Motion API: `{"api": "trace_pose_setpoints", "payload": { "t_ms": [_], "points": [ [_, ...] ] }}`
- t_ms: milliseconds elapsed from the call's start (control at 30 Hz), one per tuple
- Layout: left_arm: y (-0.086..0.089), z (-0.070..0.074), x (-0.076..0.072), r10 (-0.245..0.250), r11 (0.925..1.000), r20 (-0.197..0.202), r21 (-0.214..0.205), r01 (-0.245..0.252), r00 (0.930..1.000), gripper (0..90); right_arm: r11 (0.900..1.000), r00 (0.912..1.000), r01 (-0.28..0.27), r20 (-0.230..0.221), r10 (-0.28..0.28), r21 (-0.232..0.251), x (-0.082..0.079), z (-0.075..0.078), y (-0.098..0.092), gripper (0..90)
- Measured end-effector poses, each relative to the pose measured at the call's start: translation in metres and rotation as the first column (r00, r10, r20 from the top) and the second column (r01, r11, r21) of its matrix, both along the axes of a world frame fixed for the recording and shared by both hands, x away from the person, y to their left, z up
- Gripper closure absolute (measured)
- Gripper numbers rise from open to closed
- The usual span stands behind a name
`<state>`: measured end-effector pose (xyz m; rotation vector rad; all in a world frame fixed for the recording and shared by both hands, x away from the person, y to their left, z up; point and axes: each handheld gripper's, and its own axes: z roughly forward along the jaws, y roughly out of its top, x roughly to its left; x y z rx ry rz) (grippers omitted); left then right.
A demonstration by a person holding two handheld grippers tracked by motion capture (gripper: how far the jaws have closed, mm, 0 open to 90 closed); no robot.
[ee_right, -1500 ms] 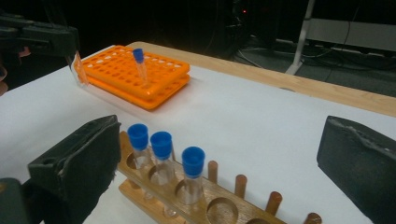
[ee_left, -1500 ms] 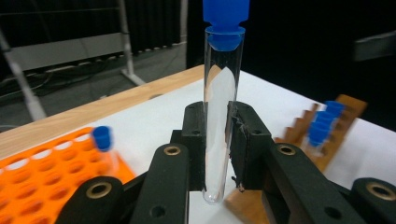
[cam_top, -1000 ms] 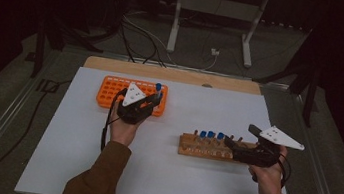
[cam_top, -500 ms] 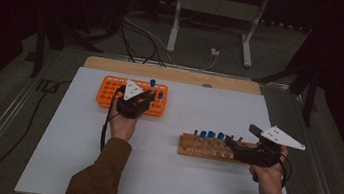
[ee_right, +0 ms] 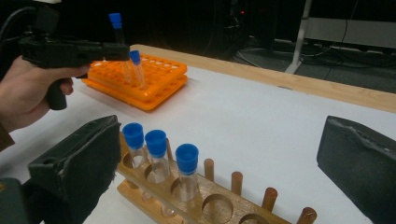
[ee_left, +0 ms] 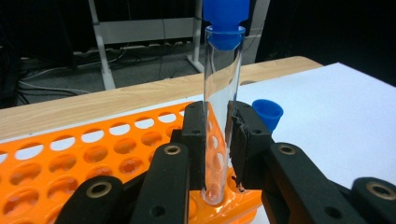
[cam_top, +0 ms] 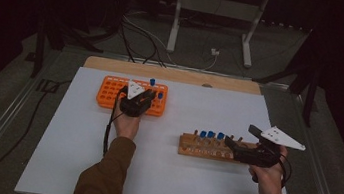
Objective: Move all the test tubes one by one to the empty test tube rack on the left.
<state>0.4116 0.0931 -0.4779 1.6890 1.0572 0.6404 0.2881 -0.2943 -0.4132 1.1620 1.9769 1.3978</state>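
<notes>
My left gripper (ee_left: 218,140) is shut on a clear test tube (ee_left: 220,70) with a blue cap. The tube stands upright, its rounded bottom inside a hole at the near right corner of the orange rack (ee_left: 93,158). From above, the left gripper (cam_top: 144,97) sits over the right end of the orange rack (cam_top: 107,96). A second blue-capped tube (ee_left: 267,112) stands in the rack just behind. My right gripper (ee_right: 219,135) is open, its pads either side of a wooden rack (ee_right: 205,200) that holds three blue-capped tubes (ee_right: 156,140). The right gripper (cam_top: 241,137) is at the right end of the wooden rack (cam_top: 203,149).
Both racks lie on a white sheet (cam_top: 178,183) over the table, with a strip of bare wood (cam_top: 173,74) along its far edge. Metal stand legs (cam_top: 209,26) and cables lie on the dark floor beyond. Empty holes and pegs fill the wooden rack's right part (ee_right: 252,186).
My left gripper has shifted slightly left and sunk with the tube, down onto the orange rack. The right hand has kept still.
</notes>
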Motion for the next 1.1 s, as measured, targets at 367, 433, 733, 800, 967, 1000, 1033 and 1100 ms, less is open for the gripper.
{"api": "trace_pose_setpoints", "payload": {
  "t_ms": [367,433,733,800,967,1000,1033,1100],
  "points": [
    [-0.007,-0.015,0.008,0.008,0.9997,-0.032,0.024,-0.008,0.9995,78.3,1.0,1.0,0.003,0.0,-0.003,0.007,-0.001,0.0,-0.002,0.0],
    [-0.008,-0.016,0.008,0.007,0.9993,-0.038,0.037,-0.005,0.9993,78.3,1.0,1.0,0.002,0.0,-0.002,0.006,-0.001,0.0,-0.002,0.0],
    [-0.004,-0.027,0.005,0.005,0.9985,-0.098,0.054,0.001,0.9951,78.5,1.0,1.0,0.002,0.0,-0.002,0.007,-0.001,-0.001,-0.003,0.0],
    [-0.005,-0.027,0.005,0.004,0.997,-0.11,0.078,0.005,0.9939,78.6,1.0,1.0,0.001,-0.002,-0.001,0.005,-0.001,-0.002,-0.002,0.0],
    [-0.005,-0.027,0.004,-0.003,0.9956,-0.112,0.093,0.014,0.9937,78.6,1.0,1.0,-0.004,-0.003,0.004,0.003,-0.001,-0.002,0.0,0.0],
    [-0.005,-0.027,0.004,-0.003,0.9955,-0.114,0.093,0.014,0.9935,78.6,1.0,1.0,-0.003,-0.004,0.003,0.004,-0.001,-0.002,0.0,0.0],
    [-0.005,-0.026,0.004,-0.005,0.9951,-0.116,0.097,0.016,0.9933,78.6,1.0,1.0,-0.004,-0.003,0.004,0.003,-0.001,-0.002,-0.001,0.1],
    [-0.004,-0.025,0.004,-0.004,0.9948,-0.125,0.1,0.017,0.9922,78.0,1.0,1.0,-0.004,-0.003,0.004,0.004,-0.001,-0.002,-0.001,0.1]
  ]
}}
